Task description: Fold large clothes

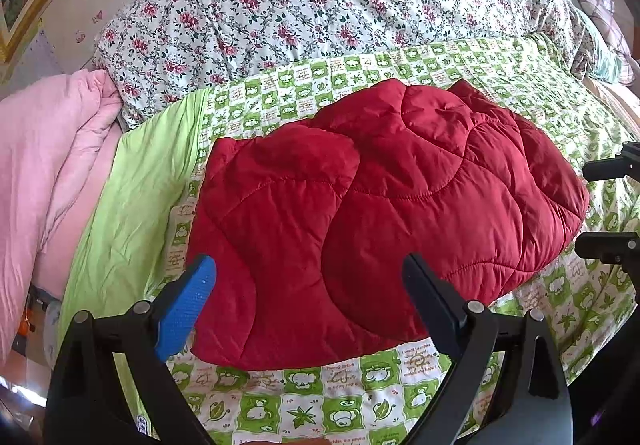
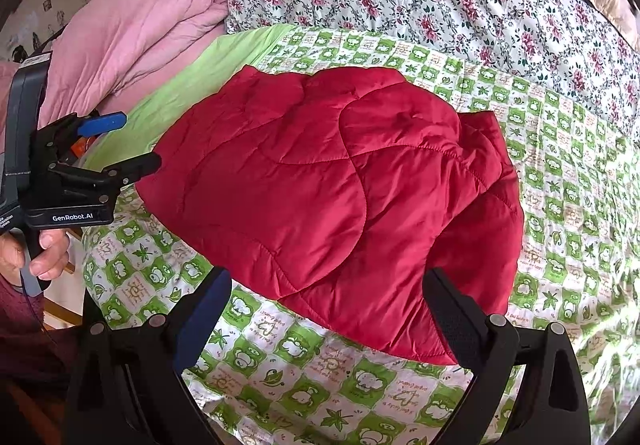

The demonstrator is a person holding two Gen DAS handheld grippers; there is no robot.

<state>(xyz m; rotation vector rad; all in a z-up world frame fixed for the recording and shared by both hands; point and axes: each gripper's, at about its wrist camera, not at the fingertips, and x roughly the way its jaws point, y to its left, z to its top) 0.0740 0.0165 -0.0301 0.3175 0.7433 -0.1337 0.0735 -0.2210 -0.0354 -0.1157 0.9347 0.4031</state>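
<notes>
Left tool (image 1: 308, 285): fingers spread wide, nothing held, poised just above the near edge of the red quilted jacket (image 1: 380, 213). Right tool (image 2: 328, 309): likewise spread and empty, hovering over the jacket's near hem; no contact with the fabric can be made out in either wrist view. The left tool is also seen from the right wrist (image 2: 140, 141), released, just off the jacket's left end, with a hand (image 2: 44, 249) on its grip.

Position of the jacket: directly ahead of and beneath both tools, lying on the green-checked sheet (image 1: 320, 405) of the bed. Beyond it, a floral quilt (image 1: 280, 5); to the far left, a pink quilt (image 1: 48, 165).

Progress, as judged: the jacket is already gathered into a compact, layered bundle, one panel lapped over another, with no sleeve seen sticking out. Folding appears largely done. A final fold or some flattening may remain; the puffed layers are not yet lying flat.

Orientation: the long axis is taken to run left to right across the tools' line of sight. Collar end cannot be told.
</notes>
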